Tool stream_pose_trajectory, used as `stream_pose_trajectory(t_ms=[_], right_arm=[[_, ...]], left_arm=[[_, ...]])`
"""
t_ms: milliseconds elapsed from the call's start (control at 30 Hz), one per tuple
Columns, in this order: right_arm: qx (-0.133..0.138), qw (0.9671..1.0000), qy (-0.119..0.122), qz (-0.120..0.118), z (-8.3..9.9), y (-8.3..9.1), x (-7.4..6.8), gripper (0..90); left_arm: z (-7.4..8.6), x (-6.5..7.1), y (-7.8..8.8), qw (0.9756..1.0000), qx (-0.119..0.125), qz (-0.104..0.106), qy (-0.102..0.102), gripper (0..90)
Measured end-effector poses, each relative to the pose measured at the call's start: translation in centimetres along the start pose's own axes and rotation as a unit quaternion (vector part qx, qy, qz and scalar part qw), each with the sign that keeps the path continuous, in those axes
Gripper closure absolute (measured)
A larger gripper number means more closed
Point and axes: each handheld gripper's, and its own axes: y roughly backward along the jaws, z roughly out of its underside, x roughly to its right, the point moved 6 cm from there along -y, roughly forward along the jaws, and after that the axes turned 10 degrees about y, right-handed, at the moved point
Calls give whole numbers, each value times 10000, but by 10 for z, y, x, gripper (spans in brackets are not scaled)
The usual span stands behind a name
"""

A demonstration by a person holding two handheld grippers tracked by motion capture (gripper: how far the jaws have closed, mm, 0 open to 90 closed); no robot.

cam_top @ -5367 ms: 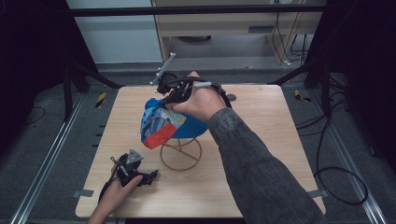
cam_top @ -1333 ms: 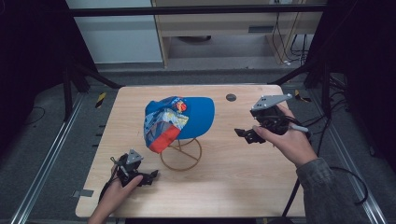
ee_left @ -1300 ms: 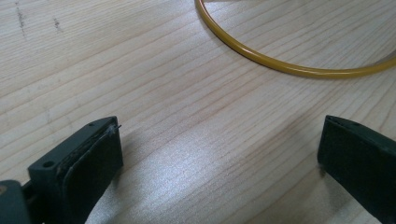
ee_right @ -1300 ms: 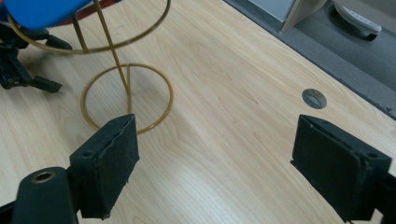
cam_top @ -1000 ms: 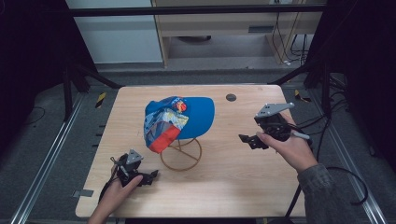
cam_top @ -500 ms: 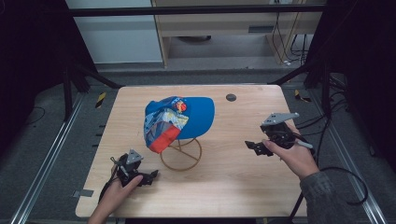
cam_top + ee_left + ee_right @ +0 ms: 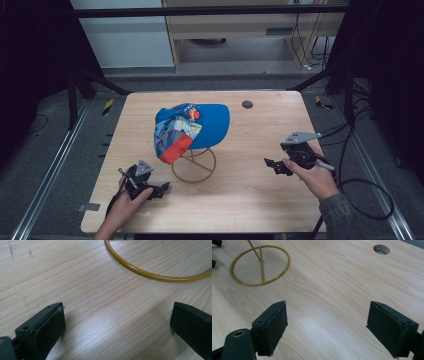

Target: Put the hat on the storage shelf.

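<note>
Left gripper (image 7: 161, 189), black with a grey three-cornered plate, rests low at the near left of the pale wooden table (image 7: 260, 200), held in the person's left hand (image 7: 125, 202). Jaws stand wide apart, nothing between them; the left gripper view shows bare wood grain between the pads (image 7: 50, 326) and an arc of the stand's yellow ring (image 7: 150, 275) just ahead.

Centre: blue baseball cap with a multicoloured patterned panel and red brim edge (image 7: 192, 127) sits on top of a thin yellow-brown wire stand with a round ring base (image 7: 194, 167). Cap hangs tilted, brim pointing down and toward the near left. Both grippers well apart from it.

Behind, right of centre: small dark round hole (image 7: 247, 104) in the tabletop.

Right gripper (image 7: 272, 166), same build, held in the right hand (image 7: 315, 175) just above the table's right side, jaws pointing left toward the stand. Jaws spread wide, empty; the right gripper view shows bare wood between the pads (image 7: 274, 327), ring base (image 7: 259, 265) far off at upper left.
</note>
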Motion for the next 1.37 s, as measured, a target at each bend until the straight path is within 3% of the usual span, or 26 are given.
stream_pose_trajectory(t_ms=[400,700,867,1067,1367], right_arm=[[-164,9997,-192,-75,34,-33,-17,160],[-472,9982,-343,143,63,-66,-28,139],[-479,9977,-384,290,68,-73,-31,109],[-281,9976,-440,466,70,-75,-32,87],[-324,9949,-653,701,71,-73,-36,80]], left_arm=[[0,0,0,10000,-1,1,-1,0],[0,0,0,10000,1,0,2,0],[0,0,0,10000,0,3,5,0],[0,0,0,10000,0,2,6,0],[0,0,0,10000,-3,1,8,0]])
